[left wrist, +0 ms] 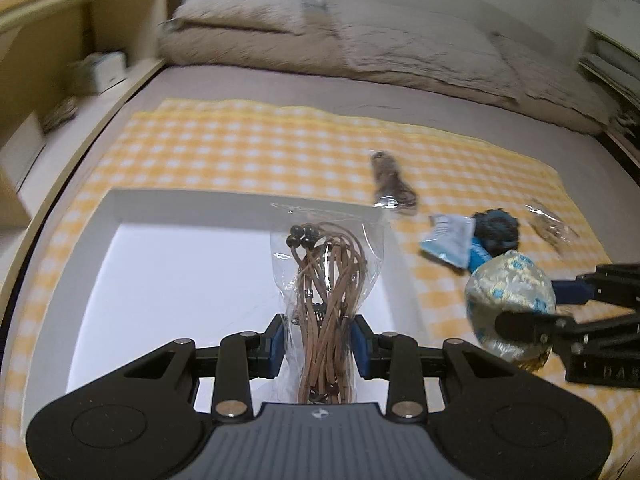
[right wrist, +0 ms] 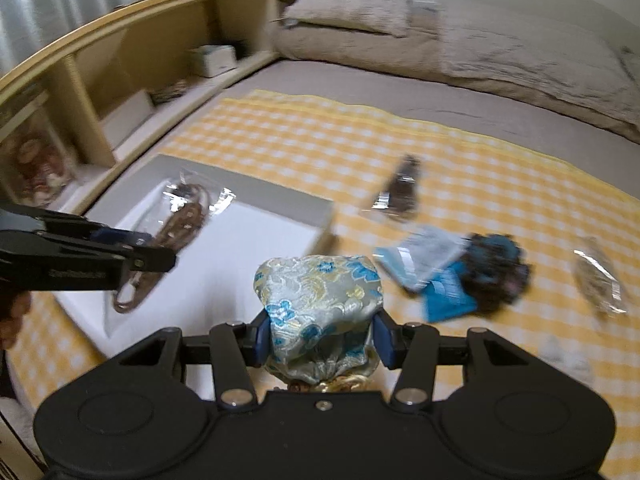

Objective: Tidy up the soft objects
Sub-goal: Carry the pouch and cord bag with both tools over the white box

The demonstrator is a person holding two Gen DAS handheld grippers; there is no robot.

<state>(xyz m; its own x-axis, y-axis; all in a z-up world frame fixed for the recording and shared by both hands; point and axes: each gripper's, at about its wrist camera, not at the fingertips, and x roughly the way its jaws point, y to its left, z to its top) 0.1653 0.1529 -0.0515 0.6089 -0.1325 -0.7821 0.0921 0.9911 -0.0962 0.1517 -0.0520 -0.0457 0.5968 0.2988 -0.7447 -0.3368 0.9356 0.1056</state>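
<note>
While the left tongs (left wrist: pixel 319 342) clamp a clear bag of brown cords (left wrist: pixel 326 280) above the white box (left wrist: pixel 180 208), its low walls leave open floor at nine o'clock of the bag. The right tongs (right wrist: pixel 320 342) squeeze a brocade pouch (right wrist: pixel 318 300) just past the box's right edge. On the yellow checked cloth (right wrist: pixel 320 136), a blue packet (right wrist: pixel 444 294), a dark scrunchie (right wrist: pixel 496 276) and two clear bags (right wrist: pixel 400 188) lie at two o'clock. Lettering on either tool is too blurred to read.
</note>
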